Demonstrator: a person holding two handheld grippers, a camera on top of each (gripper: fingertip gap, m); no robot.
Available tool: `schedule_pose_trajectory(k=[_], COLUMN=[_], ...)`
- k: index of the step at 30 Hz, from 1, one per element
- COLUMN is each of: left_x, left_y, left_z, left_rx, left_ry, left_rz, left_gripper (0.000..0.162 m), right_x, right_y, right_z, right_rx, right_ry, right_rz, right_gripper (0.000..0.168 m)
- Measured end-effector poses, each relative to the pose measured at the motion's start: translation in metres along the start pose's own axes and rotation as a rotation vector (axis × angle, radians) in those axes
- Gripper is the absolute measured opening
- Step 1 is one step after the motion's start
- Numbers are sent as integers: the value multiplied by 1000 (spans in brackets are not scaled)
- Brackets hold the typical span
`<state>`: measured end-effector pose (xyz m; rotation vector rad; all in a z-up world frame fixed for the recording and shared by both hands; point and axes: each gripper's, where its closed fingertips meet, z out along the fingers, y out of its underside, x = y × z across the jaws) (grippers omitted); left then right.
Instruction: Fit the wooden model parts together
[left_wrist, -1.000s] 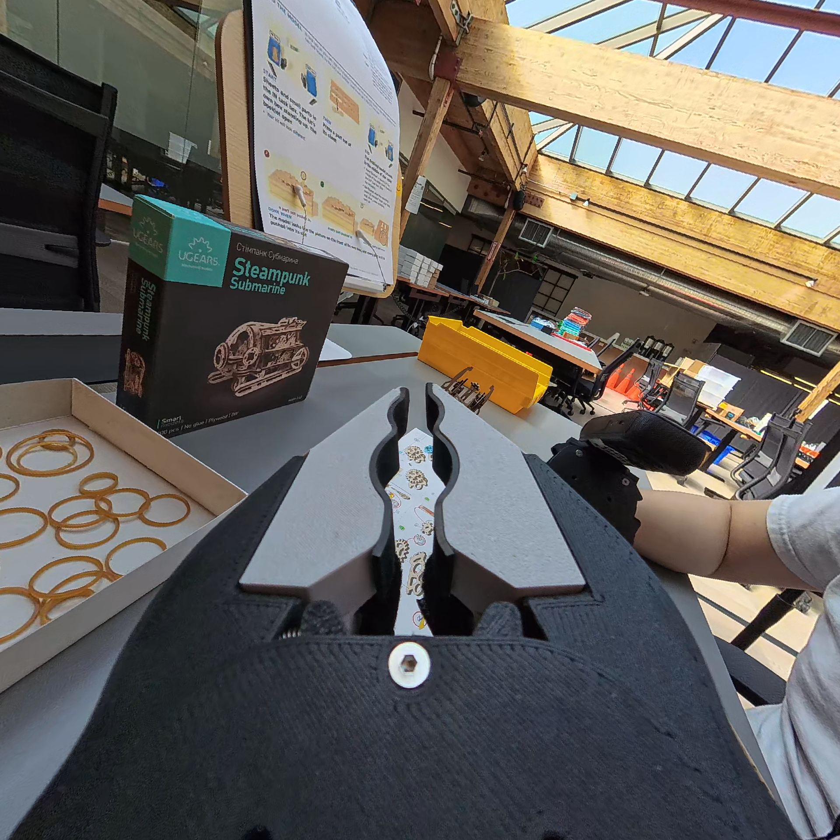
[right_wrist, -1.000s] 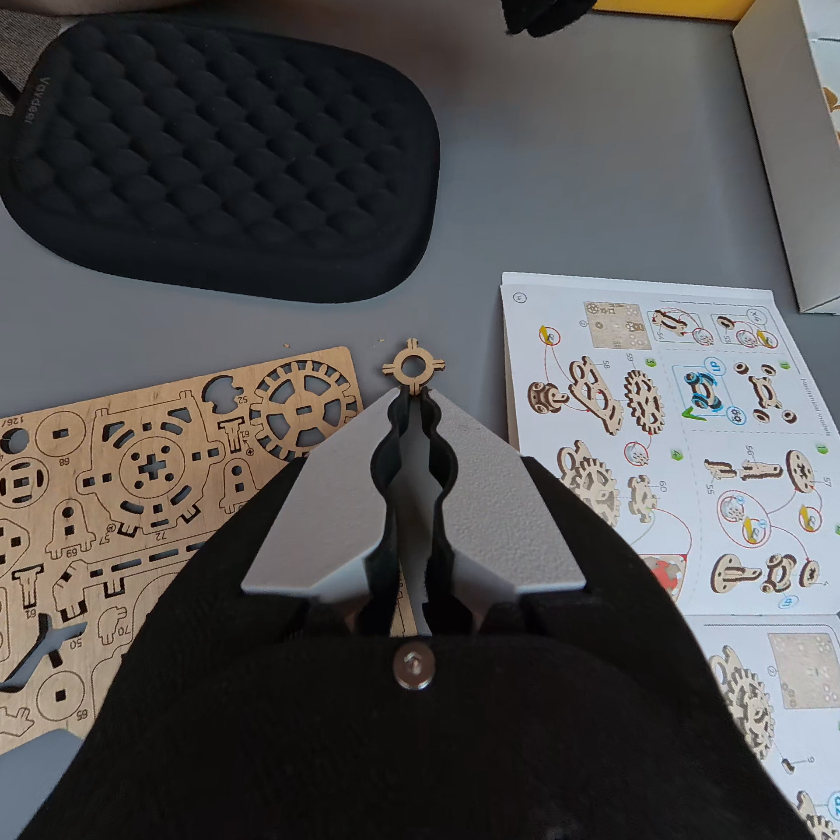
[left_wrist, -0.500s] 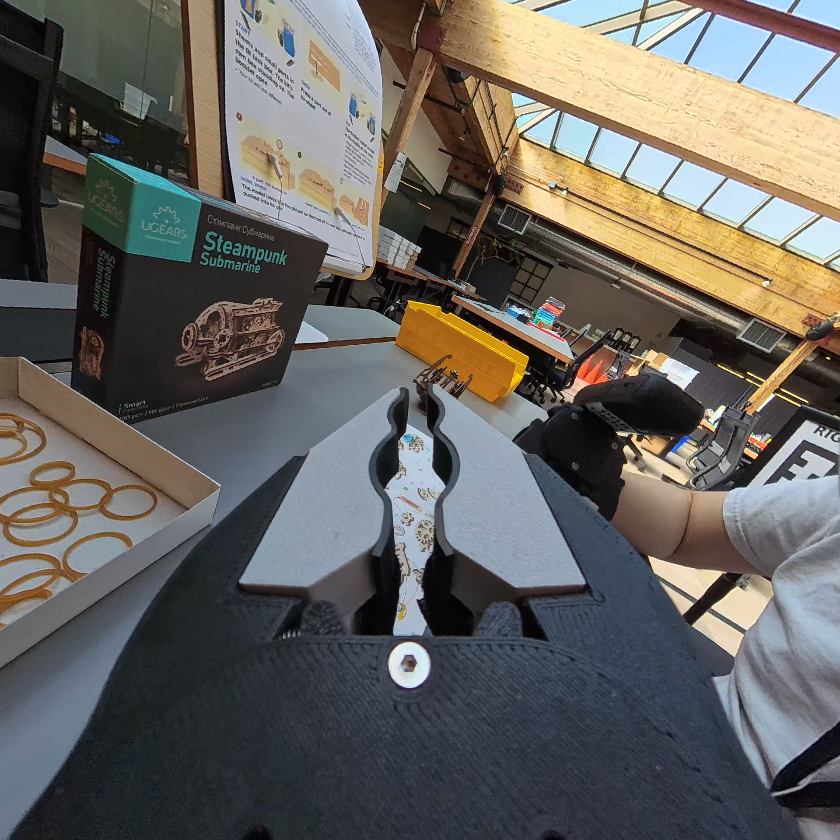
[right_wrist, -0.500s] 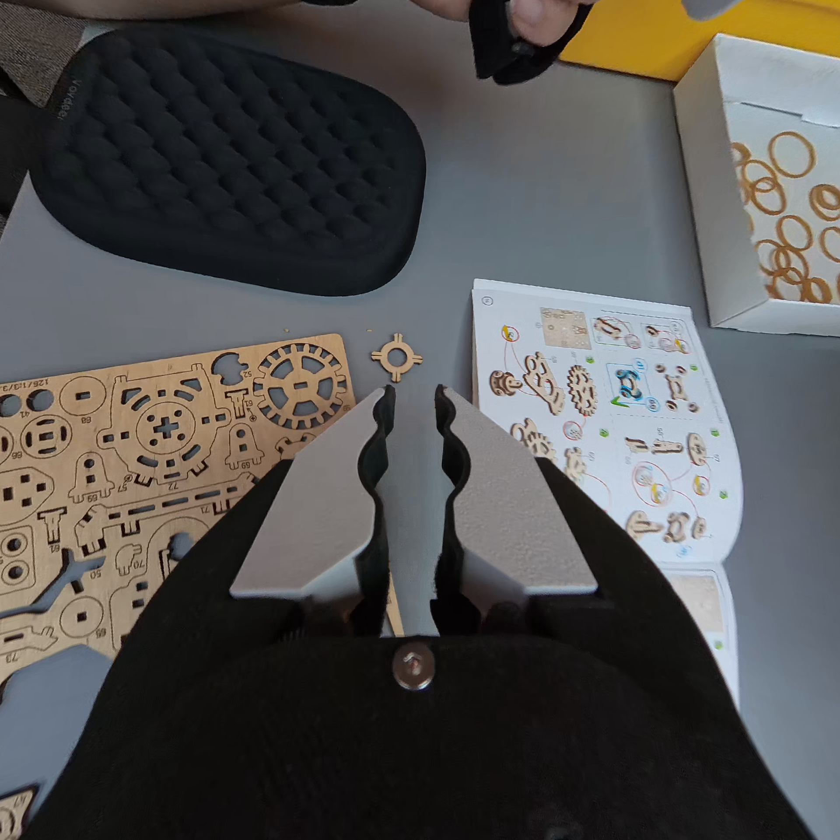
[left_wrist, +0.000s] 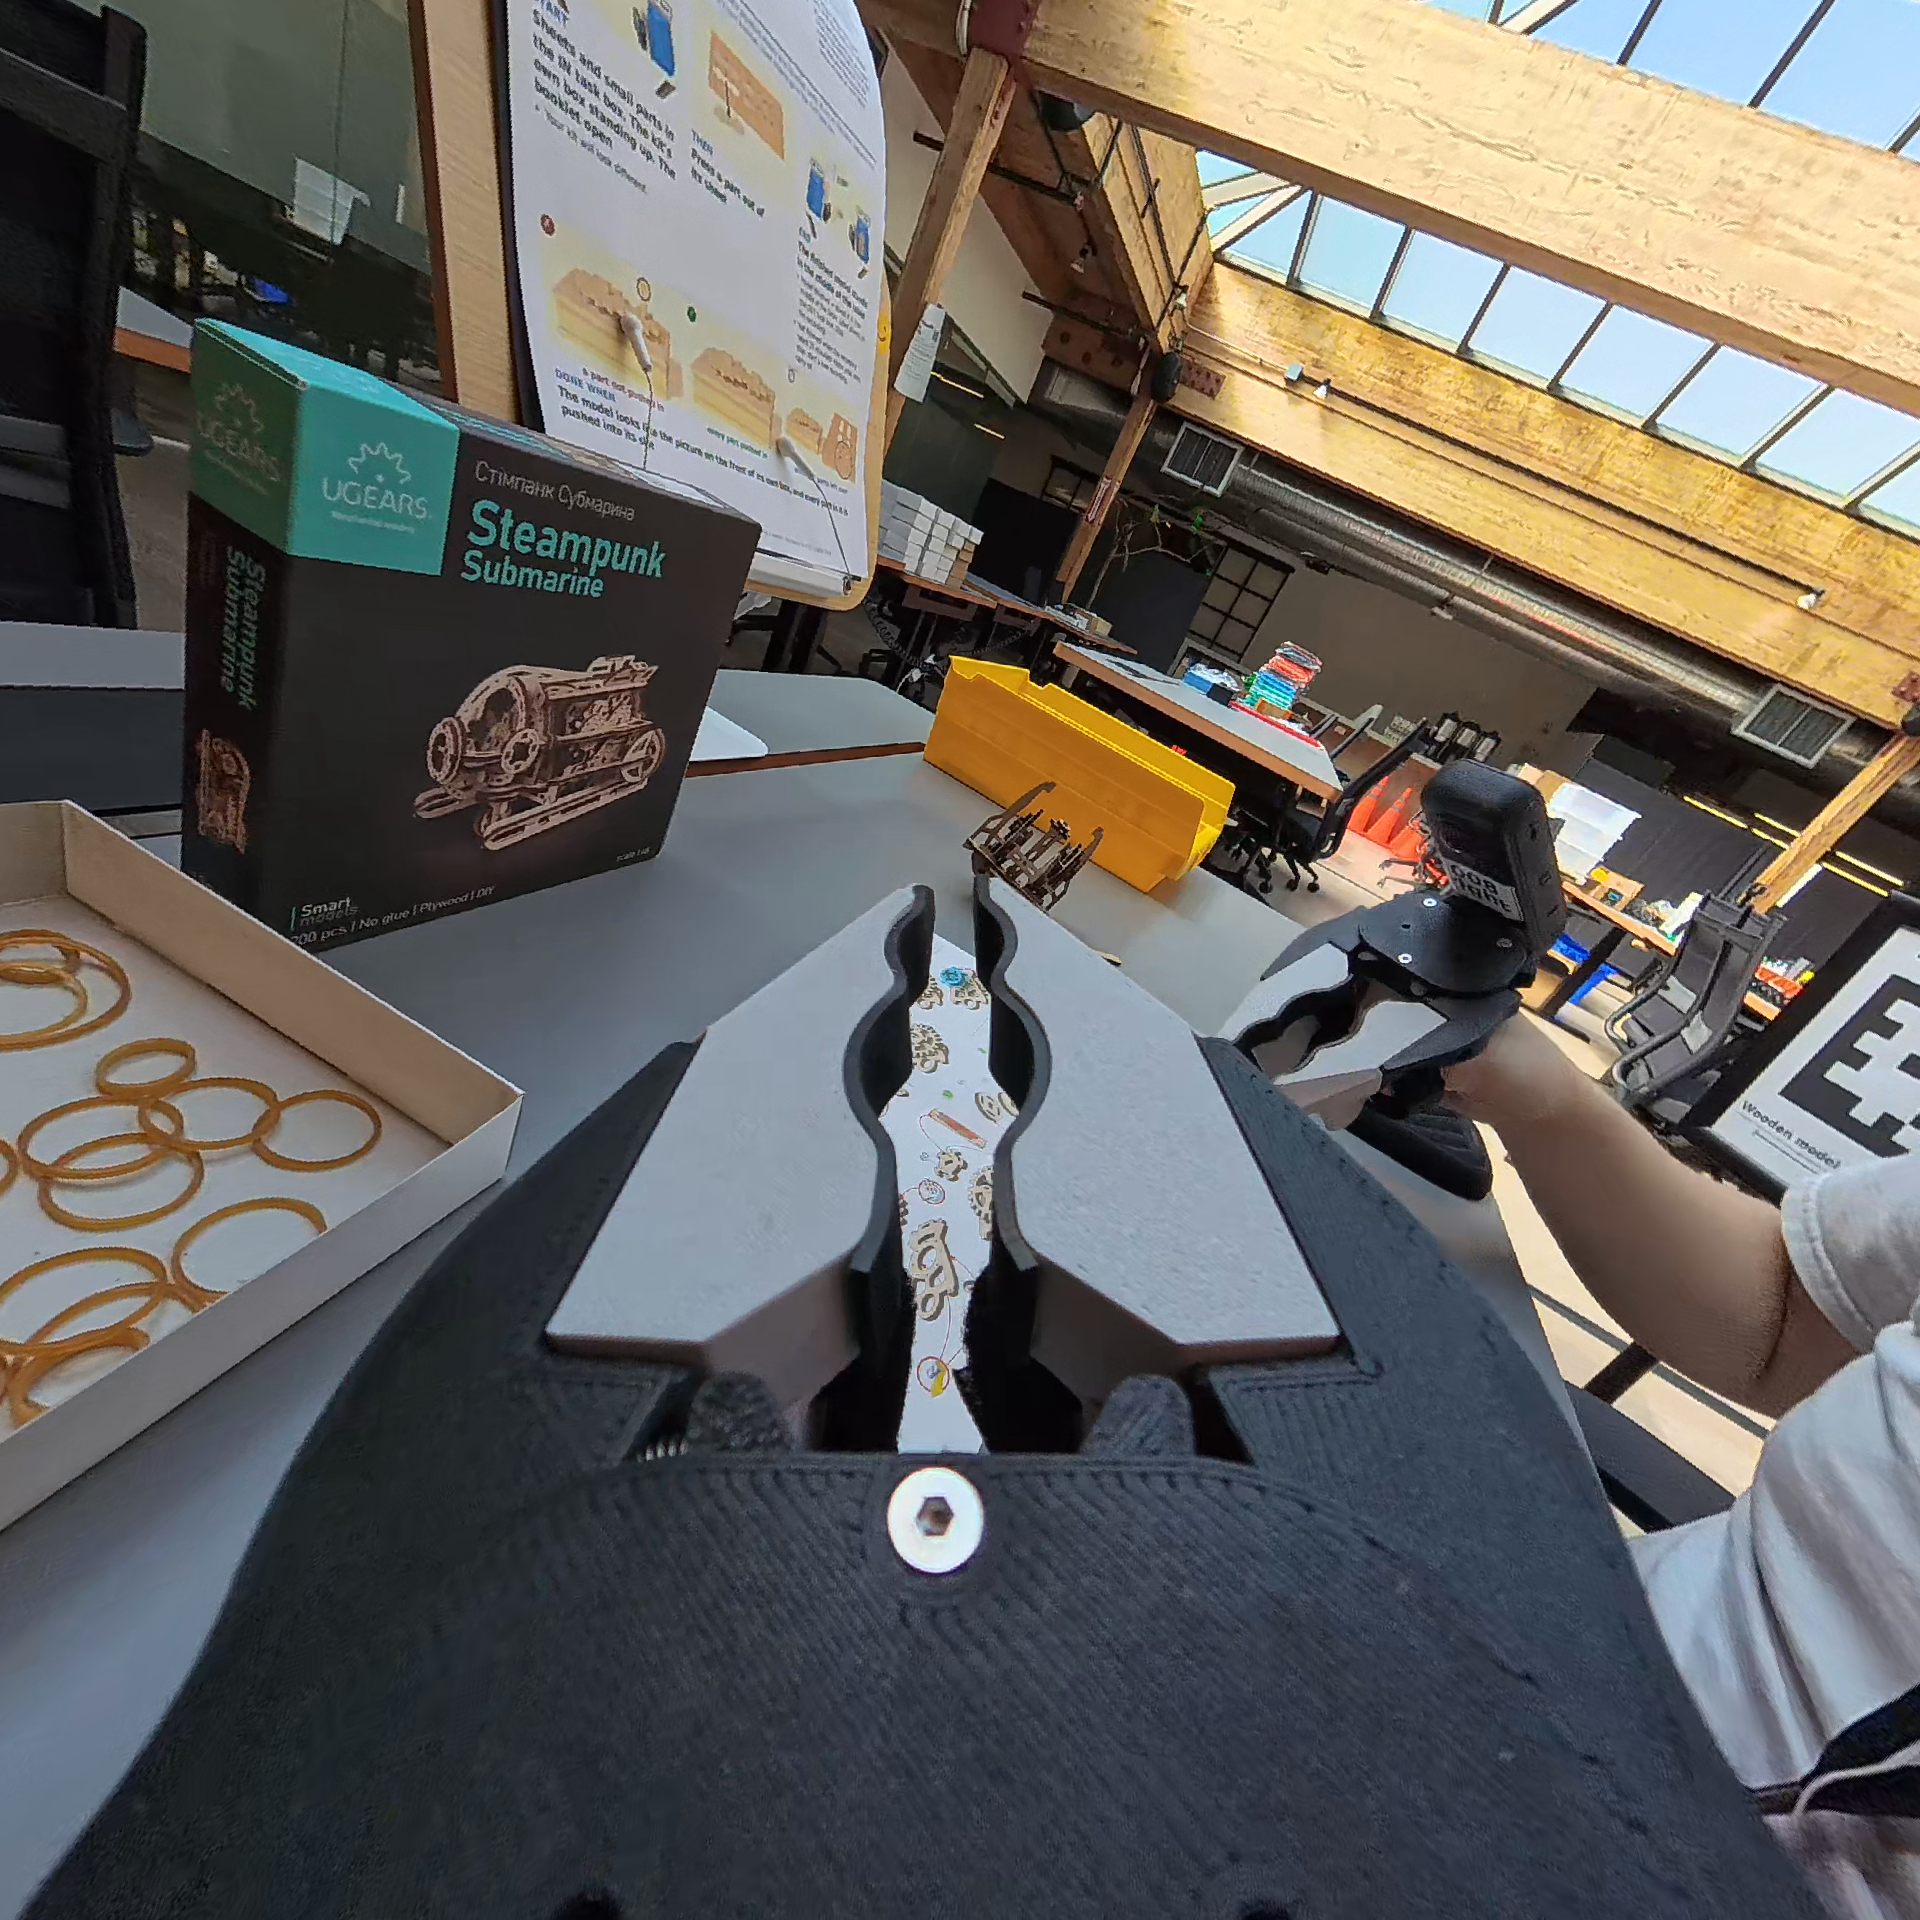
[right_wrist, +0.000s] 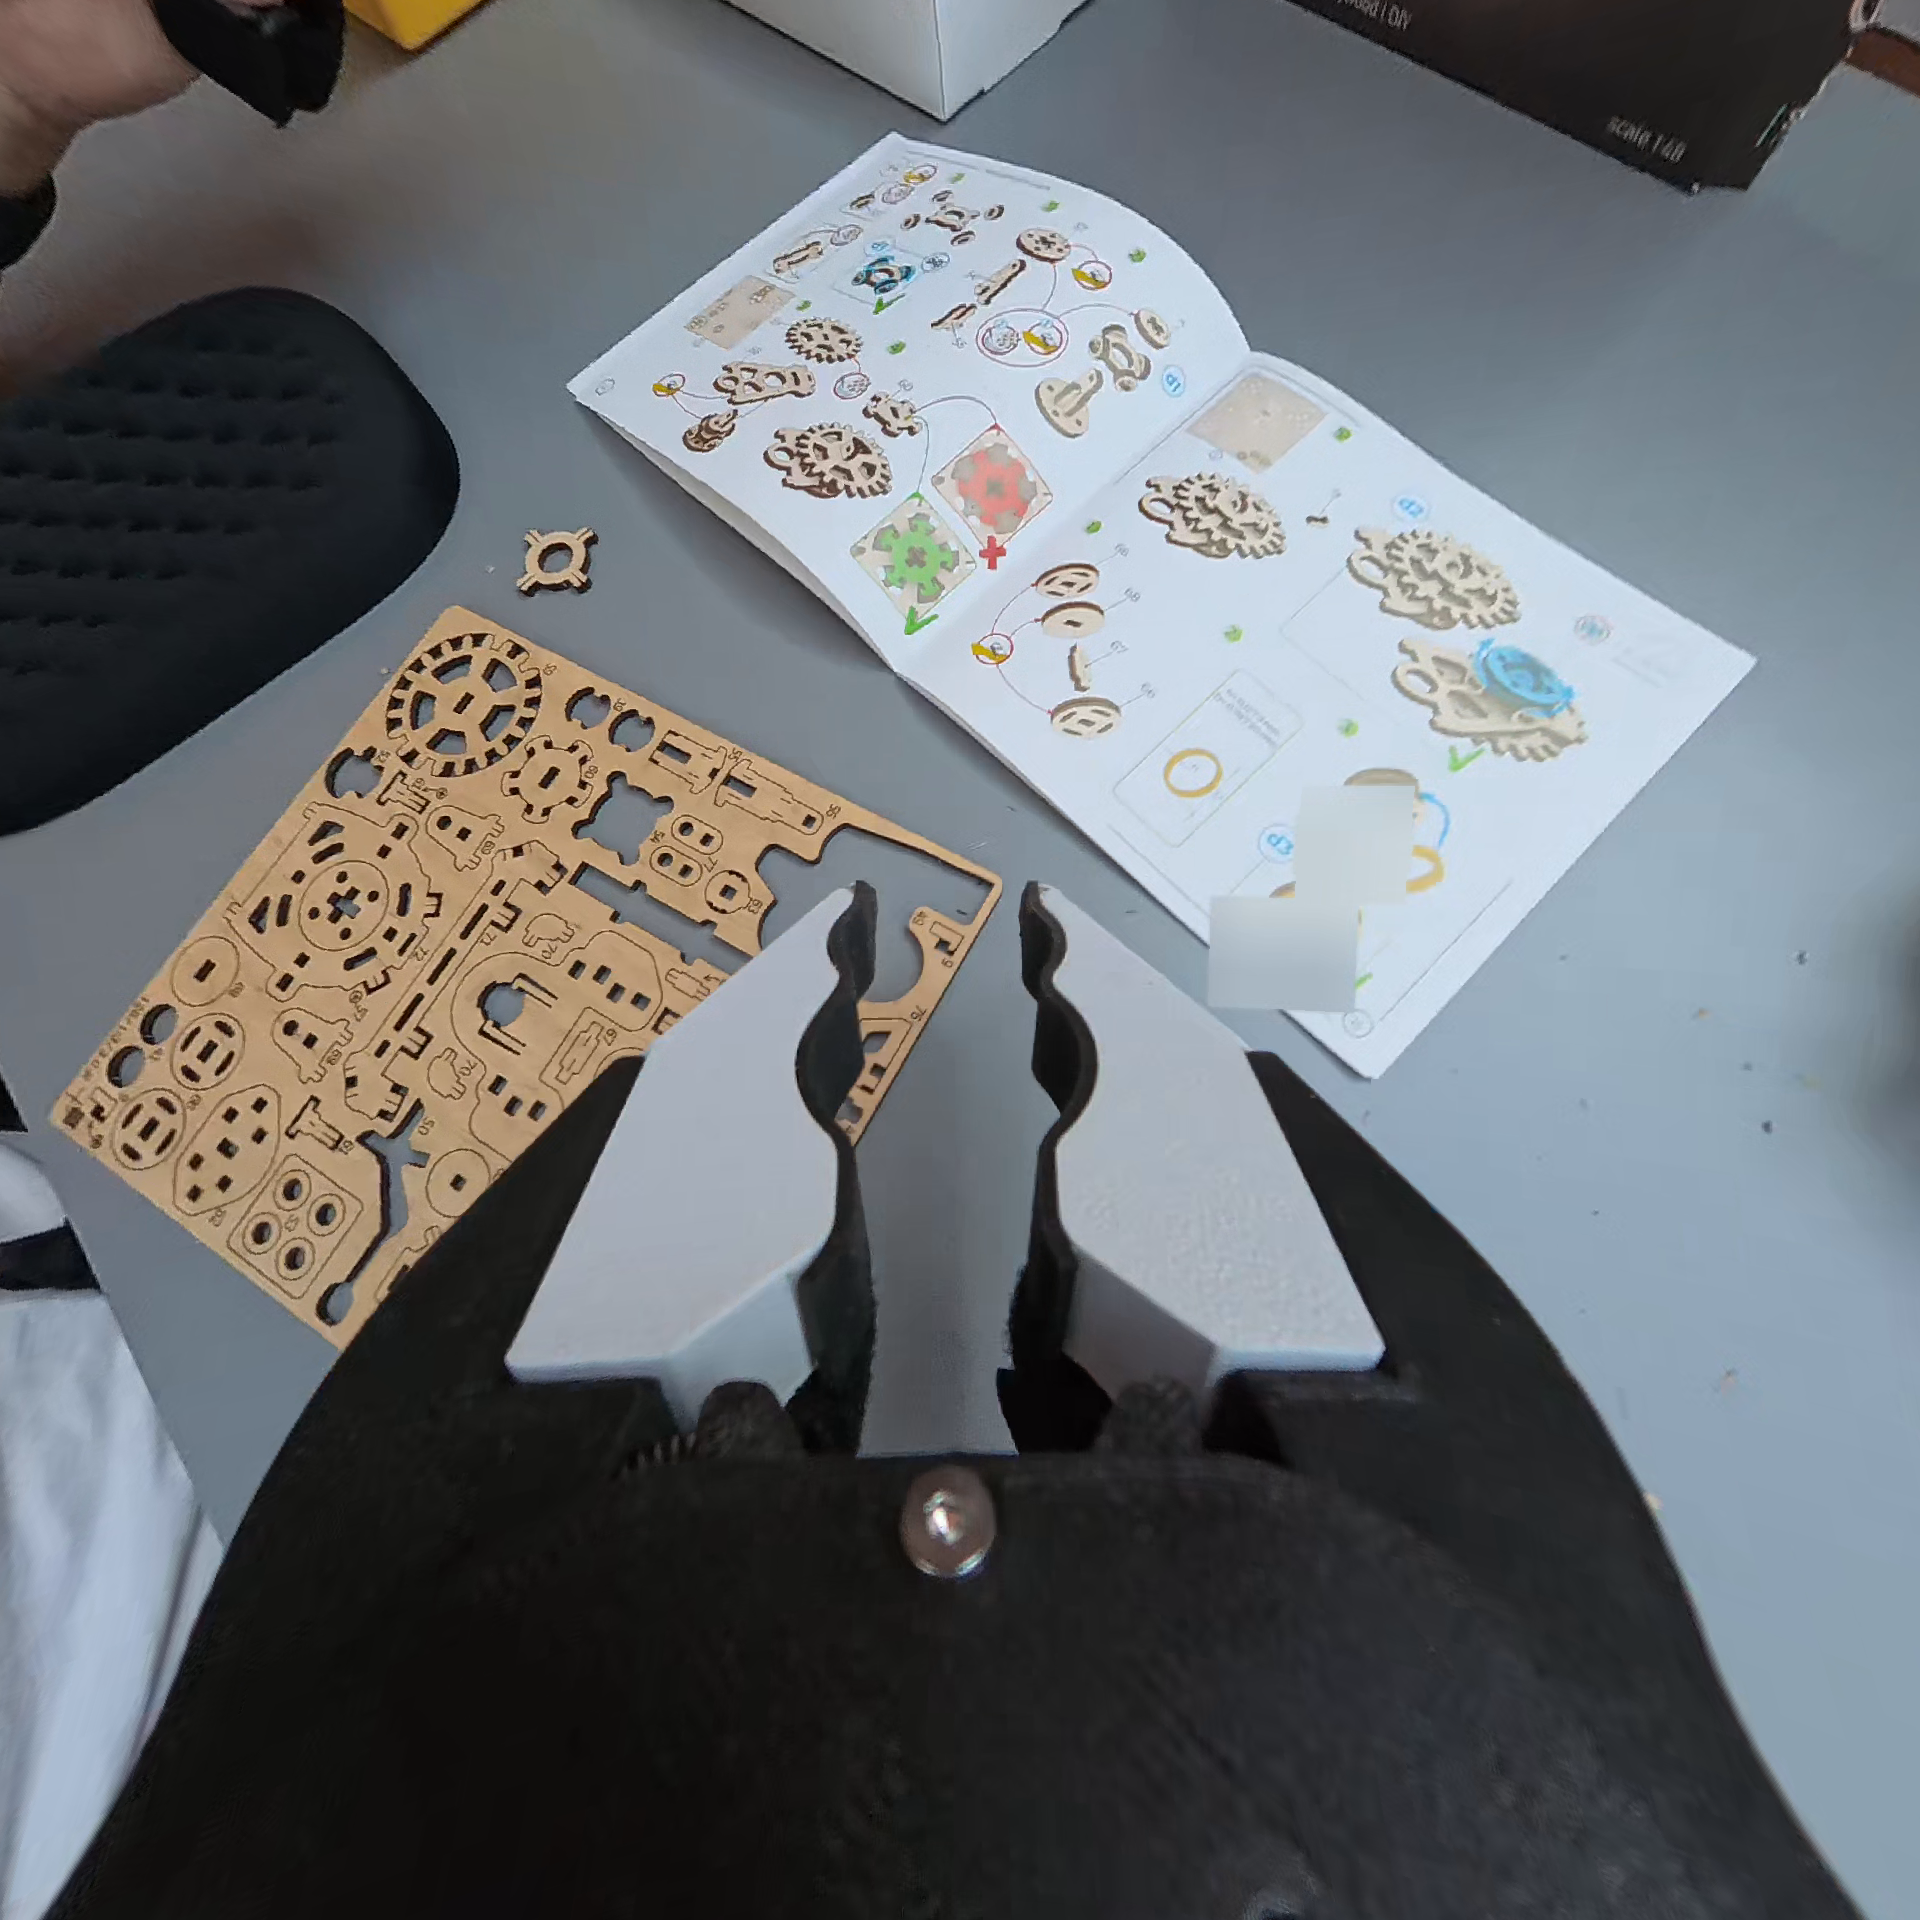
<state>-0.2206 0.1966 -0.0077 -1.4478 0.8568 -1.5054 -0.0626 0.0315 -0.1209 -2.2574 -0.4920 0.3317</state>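
Observation:
My right gripper (right_wrist: 943, 902) is open and empty, above the near right corner of the plywood parts sheet (right_wrist: 416, 935) on the grey table. A small wooden ring piece with four tabs (right_wrist: 558, 561) lies loose on the table beyond the sheet. The open instruction booklet (right_wrist: 1143, 520) lies to the right. My left gripper (left_wrist: 954, 899) is held above the booklet (left_wrist: 951, 1039), its jaws almost together with only a thin slit and nothing between them. A small part-built wooden model (left_wrist: 1029, 847) stands beyond it. The right gripper (left_wrist: 1242, 1034) also shows at the right.
A black quilted pad (right_wrist: 187, 520) lies left of the ring piece. The dark kit box (left_wrist: 447, 675), a white tray (left_wrist: 488, 1101) of rubber bands, a yellow bin (left_wrist: 1070, 758) and an instruction board (left_wrist: 696, 260) stand on the table. A person's arm (left_wrist: 1662, 1268) is at the right.
My right gripper opened and let go of the ring piece, which now lies on the table, then drew back over the sheet's corner. The left gripper kept its narrow slit.

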Motion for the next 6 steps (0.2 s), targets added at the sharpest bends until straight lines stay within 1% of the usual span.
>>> schedule_pose_trajectory(k=[1,3,6], left_x=[1,2,4], left_y=[1,2,2], left_z=[1,2,3], left_rx=[-3,-9,-10], left_ry=[-1,-3,3], left_rz=[5,16,17], left_gripper=[5,5,5], right_x=[-3,-4,-14], right_y=[5,11,16], right_z=[1,4,12], right_rx=[-1,13,4], right_ry=[1,17,-16], right_rz=[40,99,161], right_gripper=[26,26,25])
